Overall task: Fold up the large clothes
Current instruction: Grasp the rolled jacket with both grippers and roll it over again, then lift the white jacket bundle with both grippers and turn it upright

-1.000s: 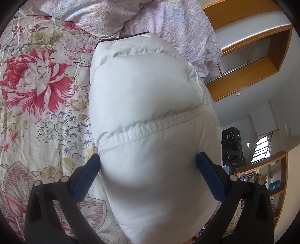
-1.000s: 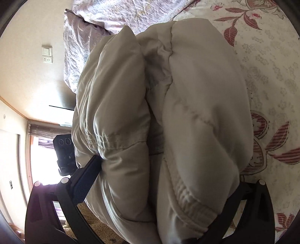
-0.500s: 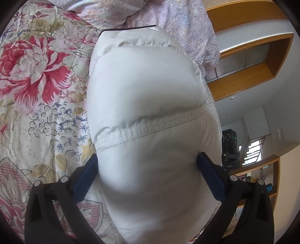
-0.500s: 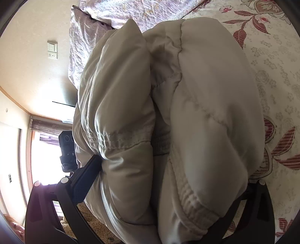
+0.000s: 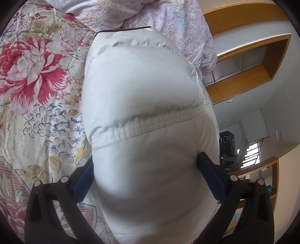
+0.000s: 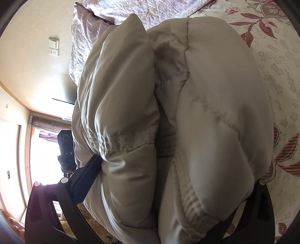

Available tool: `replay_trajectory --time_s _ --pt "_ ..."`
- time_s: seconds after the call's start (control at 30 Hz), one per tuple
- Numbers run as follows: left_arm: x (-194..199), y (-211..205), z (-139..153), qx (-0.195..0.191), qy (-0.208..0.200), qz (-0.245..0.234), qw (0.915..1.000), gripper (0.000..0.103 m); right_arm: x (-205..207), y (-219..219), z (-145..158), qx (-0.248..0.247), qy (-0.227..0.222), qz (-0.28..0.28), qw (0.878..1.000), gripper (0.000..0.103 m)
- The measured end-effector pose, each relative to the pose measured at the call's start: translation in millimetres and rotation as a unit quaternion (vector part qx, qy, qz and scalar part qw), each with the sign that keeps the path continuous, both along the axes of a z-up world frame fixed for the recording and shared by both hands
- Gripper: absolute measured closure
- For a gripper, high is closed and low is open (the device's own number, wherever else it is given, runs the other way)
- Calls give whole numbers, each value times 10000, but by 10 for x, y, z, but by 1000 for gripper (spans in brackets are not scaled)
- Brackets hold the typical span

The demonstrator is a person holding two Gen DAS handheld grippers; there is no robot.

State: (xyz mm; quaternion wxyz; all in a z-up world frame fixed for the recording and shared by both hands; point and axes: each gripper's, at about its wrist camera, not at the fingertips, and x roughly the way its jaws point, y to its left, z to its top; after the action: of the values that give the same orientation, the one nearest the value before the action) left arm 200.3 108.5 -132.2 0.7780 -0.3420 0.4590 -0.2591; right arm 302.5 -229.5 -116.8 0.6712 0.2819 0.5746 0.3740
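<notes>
A thick white puffer jacket (image 5: 142, 93) fills the left wrist view, its quilted bulk bulging up between the fingers. My left gripper (image 5: 145, 169) is shut on that padded edge, a stitched seam running just ahead of the blue pads (image 5: 210, 174). In the right wrist view the same jacket (image 6: 215, 105) looks beige in shadow, doubled into two fat folds. My right gripper (image 6: 174, 169) is shut on these folds; its left finger (image 6: 86, 172) shows, the right one is mostly buried under fabric.
A floral bedspread (image 5: 37, 90) lies under the jacket, seen also as bedspread (image 6: 277, 56) on the right. A crumpled lilac quilt (image 5: 168, 16) is heaped at the far end. A black camera on a tripod (image 5: 227, 146) stands beyond the bed, near wooden shelving (image 5: 243, 62).
Both grippers, still gripping the jacket, have shifted slightly over the bed. The jacket has slid a little relative to the bedspread pattern, and the far quilt sits higher in the right view.
</notes>
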Motion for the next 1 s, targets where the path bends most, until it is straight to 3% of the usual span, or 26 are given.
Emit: replay_trajectory --time_s 0.23,0.33,0.5,0.73,1.0 --pt "-28 -79 70 38 -165 27 9999 3 -30 8 8 41 -144 29 9999 1" --pt "-75 -152 190 115 -369 -59 9992 5 -113 40 107 83 -480 95 9988 11" --pt "-84 -82 461 -30 -794 -28 9968 6 -72 98 257 356 -627 63 9974 14" --pt "42 317 708 71 -1193 405 9920 6 215 499 452 487 -828 181 9952 14" --pt "216 798 654 77 -1118 952 9891 6 603 1024 412 407 -846 401 9948 14"
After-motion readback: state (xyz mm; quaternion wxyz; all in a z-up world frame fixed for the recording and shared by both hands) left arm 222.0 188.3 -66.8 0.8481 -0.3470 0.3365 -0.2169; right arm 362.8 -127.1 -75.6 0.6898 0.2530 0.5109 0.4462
